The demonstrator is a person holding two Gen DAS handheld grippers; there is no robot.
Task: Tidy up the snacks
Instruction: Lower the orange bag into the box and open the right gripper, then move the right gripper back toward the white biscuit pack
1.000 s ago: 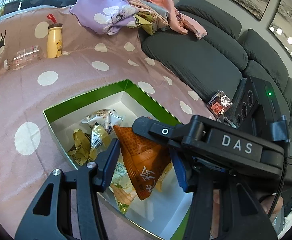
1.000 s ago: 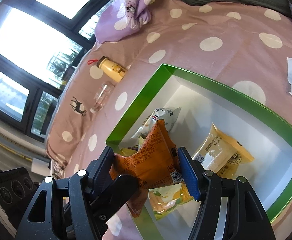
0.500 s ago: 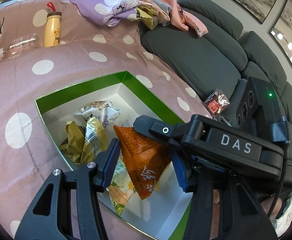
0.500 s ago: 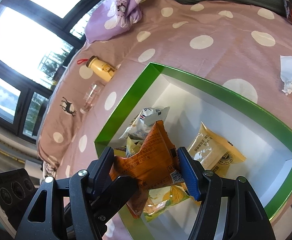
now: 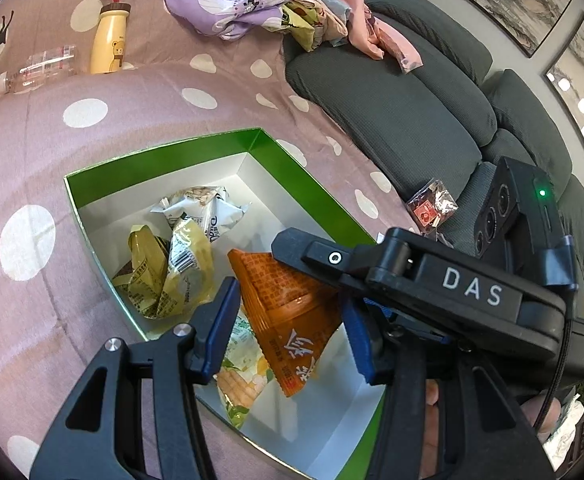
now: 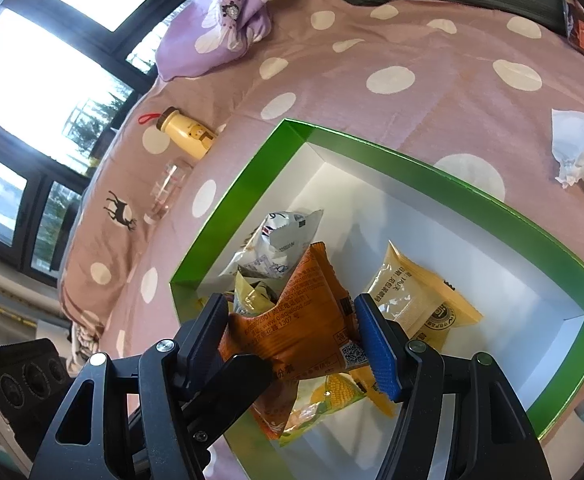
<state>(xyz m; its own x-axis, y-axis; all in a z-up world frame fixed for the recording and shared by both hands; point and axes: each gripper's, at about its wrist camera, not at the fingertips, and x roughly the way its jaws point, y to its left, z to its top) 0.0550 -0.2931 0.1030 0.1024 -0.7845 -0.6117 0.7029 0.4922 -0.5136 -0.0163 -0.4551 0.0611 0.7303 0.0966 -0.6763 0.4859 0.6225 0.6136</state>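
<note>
An orange snack packet (image 5: pixel 288 320) hangs over a white box with green walls (image 5: pixel 164 160). My left gripper (image 5: pixel 288 300) is shut on the packet, with a blue pad against each side. A black finger (image 5: pixel 312 254) of my right gripper crosses over the packet's top. In the right wrist view my right gripper (image 6: pixel 288 308) is also shut on the orange packet (image 6: pixel 292 332), above the box (image 6: pixel 244 208). Inside lie a white packet (image 5: pixel 204 212), crumpled gold wrappers (image 5: pixel 164 276), a green corn packet (image 5: pixel 240 380) and a yellow packet (image 6: pixel 416 300).
The box sits on a pink spotted cover. A yellow bottle (image 5: pixel 110 38) and a clear bottle (image 5: pixel 40 66) lie beyond it, near purple cloth (image 5: pixel 232 4). A grey sofa (image 5: pixel 412 120) with a red packet (image 5: pixel 432 204) is at the right. Crumpled tissue (image 6: pixel 580 156) lies beside the box.
Both views have swung slightly across the box. The orange packet has kept its place between both pairs of fingers, and neither gripper's opening has changed.
</note>
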